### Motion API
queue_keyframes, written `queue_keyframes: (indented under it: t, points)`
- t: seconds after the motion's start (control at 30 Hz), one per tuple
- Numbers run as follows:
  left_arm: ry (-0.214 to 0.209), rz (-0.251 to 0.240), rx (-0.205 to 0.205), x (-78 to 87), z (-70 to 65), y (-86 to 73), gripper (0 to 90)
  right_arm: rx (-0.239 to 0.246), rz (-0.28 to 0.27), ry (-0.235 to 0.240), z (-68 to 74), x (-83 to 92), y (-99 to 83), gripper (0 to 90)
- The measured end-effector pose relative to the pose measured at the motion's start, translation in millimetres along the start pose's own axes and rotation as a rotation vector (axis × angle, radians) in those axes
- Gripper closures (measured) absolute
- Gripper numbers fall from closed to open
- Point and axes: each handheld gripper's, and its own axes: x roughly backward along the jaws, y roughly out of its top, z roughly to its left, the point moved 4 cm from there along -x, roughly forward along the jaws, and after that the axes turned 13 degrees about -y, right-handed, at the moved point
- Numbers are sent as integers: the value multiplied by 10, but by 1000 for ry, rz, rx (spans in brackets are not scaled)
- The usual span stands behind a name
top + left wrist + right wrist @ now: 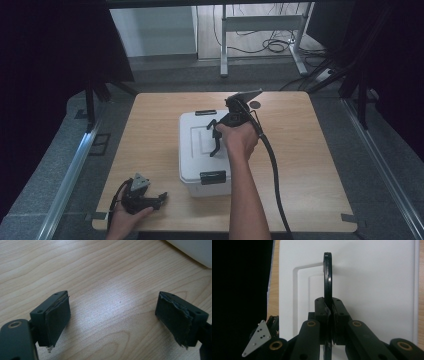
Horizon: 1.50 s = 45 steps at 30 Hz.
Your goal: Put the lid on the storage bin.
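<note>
The thin black plastic carry handle (327, 277) stands raised on edge above the lid of the white rectangular plastic storage box (192, 145), mid-worktop (300, 165). The right tool (329, 311) is clamped on it, directly above. The left tool (112, 320), jaws wide and empty, rests near the box's near-left corner.

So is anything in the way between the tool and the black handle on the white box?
No. The right tool is already shut on the black handle, which stands upright above the lid of the white box. Nothing visible sits between them.
</note>
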Motion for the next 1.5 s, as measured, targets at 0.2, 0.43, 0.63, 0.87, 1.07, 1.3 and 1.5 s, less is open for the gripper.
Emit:
queue_keyframes:
  t: [0.2,0.43,0.63,0.87,1.07,1.3,1.5]
  points:
    - [-3,0,2,-1,-2,0,127,-8,2,-1,-32,-20,10,853]
    - [-3,3,-1,1,-1,-1,127,-10,10,2,-44,-111,-12,852]
    - [-5,3,-2,1,-1,0,127,-39,12,29,-128,-169,-26,852]
    - [-5,4,-5,2,1,0,127,29,3,41,-121,-193,-25,735]
    - [-6,3,-5,1,1,1,127,98,-41,64,-206,-113,-23,609]
    - [-7,1,-4,-3,1,3,125,163,-103,118,-402,25,-60,519]
    - [-6,2,-5,-3,2,3,125,195,-148,144,-625,119,-147,504]
